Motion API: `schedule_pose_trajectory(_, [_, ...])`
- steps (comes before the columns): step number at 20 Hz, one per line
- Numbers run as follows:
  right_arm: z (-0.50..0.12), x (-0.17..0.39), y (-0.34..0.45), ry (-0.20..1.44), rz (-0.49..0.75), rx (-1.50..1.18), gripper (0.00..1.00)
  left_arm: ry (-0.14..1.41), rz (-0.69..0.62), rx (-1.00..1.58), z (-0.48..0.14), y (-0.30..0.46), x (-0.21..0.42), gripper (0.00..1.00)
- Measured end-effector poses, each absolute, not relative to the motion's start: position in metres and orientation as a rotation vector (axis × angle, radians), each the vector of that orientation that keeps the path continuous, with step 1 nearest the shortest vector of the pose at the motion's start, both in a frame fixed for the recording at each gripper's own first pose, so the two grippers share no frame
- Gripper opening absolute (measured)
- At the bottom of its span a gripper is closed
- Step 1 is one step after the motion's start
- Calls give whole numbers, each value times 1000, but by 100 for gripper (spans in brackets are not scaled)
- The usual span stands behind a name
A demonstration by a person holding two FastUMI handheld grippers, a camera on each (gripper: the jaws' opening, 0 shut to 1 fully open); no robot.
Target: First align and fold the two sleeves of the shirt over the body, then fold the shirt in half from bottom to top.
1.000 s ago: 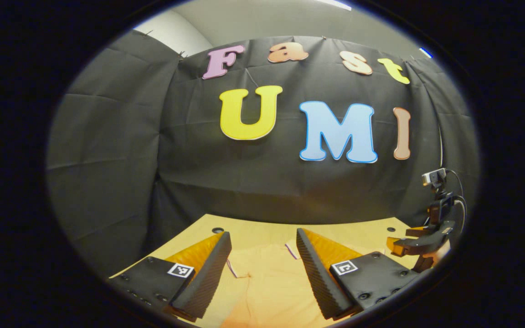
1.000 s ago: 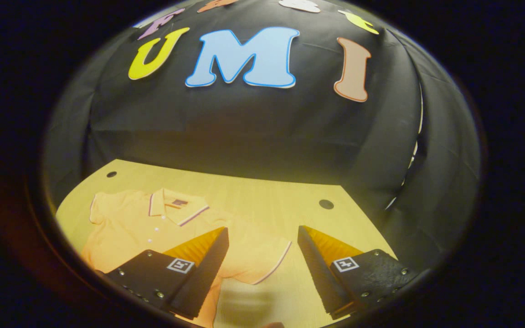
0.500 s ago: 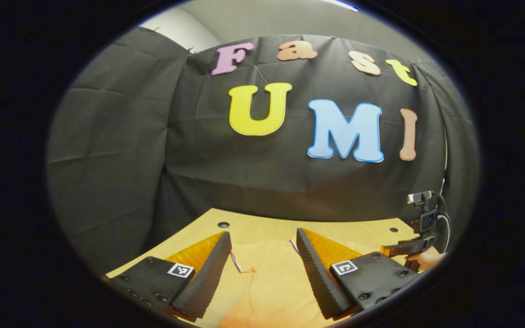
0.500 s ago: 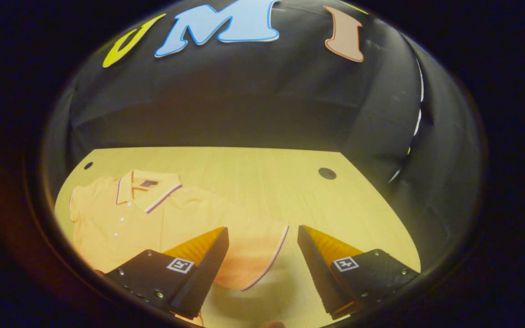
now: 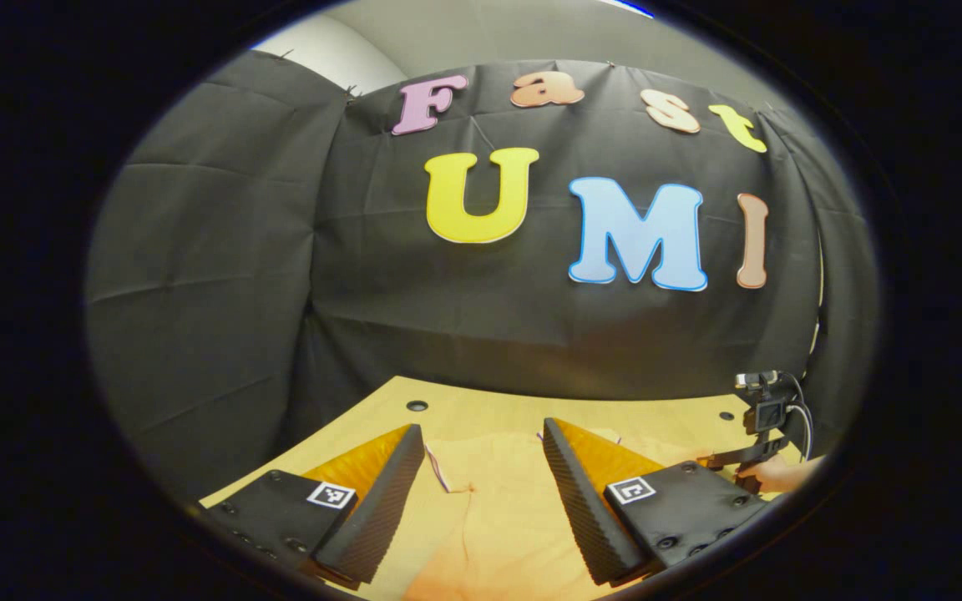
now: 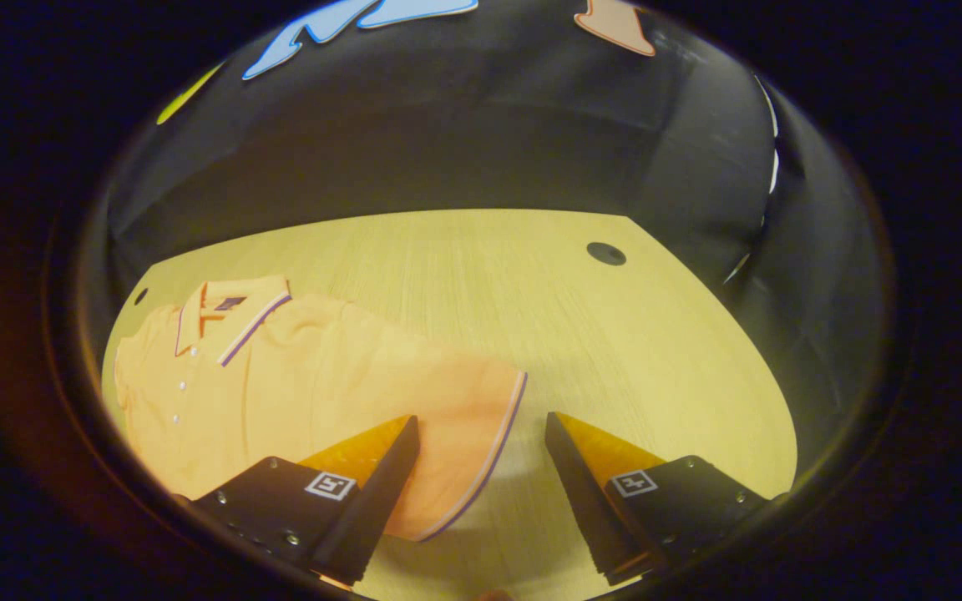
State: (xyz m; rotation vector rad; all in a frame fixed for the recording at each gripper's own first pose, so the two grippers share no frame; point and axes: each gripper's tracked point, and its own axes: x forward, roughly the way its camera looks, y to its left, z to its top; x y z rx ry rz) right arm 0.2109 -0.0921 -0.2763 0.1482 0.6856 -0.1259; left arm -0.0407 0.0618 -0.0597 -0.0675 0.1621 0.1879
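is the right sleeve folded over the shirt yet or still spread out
Spread. In the right gripper view the sleeve lies flat on the table, sticking out sideways from the shirt, its striped cuff between the open right gripper fingers.

The shirt [image 6: 314,392] runs under the right gripper's finger [image 6: 368,492], and its lower part is cut off

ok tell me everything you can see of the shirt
The shirt is an orange polo of soft knit cloth, lying face up and flat on the wooden table. Its collar has dark and pale striped edging, a dark patch inside the neck and small white buttons below. One short sleeve with the same striped cuff is spread out sideways, unfolded, between the open fingers of the right hand-held gripper, which does not grip it.
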Motion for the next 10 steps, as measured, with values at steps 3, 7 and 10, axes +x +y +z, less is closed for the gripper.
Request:
schedule_pose_trajectory(3, [-277,211,-92,687,-120,185,95,166,183,-64,-61,58,-40,94])
schedule_pose_trajectory(7, [-279,212,-89,690,-118,207,91,174,178,-69,-63,53,-40,94])
schedule_pose_trajectory(10, [-276,213,-86,686,-98,211,57,176,178,-72,-64,50,-41,94])
